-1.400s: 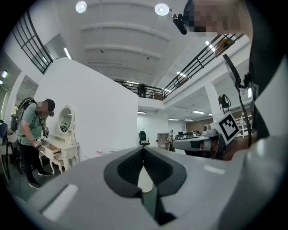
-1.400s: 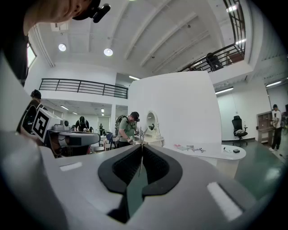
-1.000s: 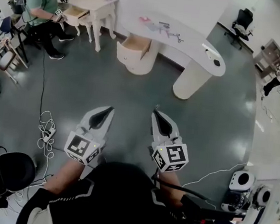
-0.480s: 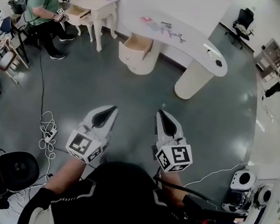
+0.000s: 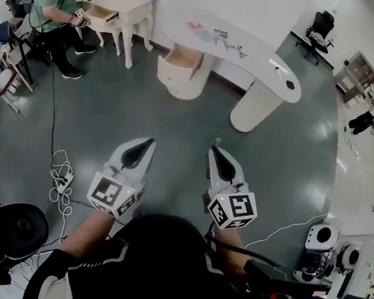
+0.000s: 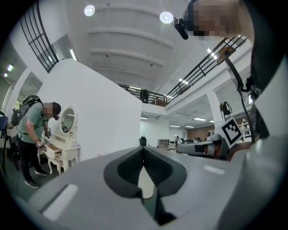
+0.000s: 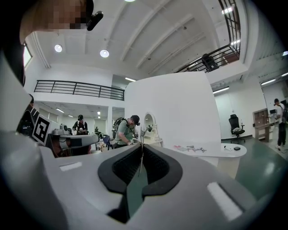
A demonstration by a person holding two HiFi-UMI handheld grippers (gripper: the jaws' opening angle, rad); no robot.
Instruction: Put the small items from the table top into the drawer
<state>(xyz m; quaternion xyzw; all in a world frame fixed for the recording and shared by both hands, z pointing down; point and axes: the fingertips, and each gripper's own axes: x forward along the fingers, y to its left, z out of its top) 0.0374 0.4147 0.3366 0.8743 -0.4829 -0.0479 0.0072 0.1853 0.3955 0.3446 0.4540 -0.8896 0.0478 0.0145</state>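
Left gripper (image 5: 143, 147) and right gripper (image 5: 217, 152) jaws were together, both empty. Small items (image 5: 216, 38) lay at 12 o'clock on the tabletop (image 5: 264, 64), well apart, above the open drawer (image 5: 180, 58). They were probably light and thin, so pinch mid-body.

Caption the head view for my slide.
Grey left gripper and right gripper, both shut, empty, face a curved white table with an open drawer.

The left claw (image 5: 149, 142) and right claw (image 5: 213, 146) point forward, jaws together, empty.
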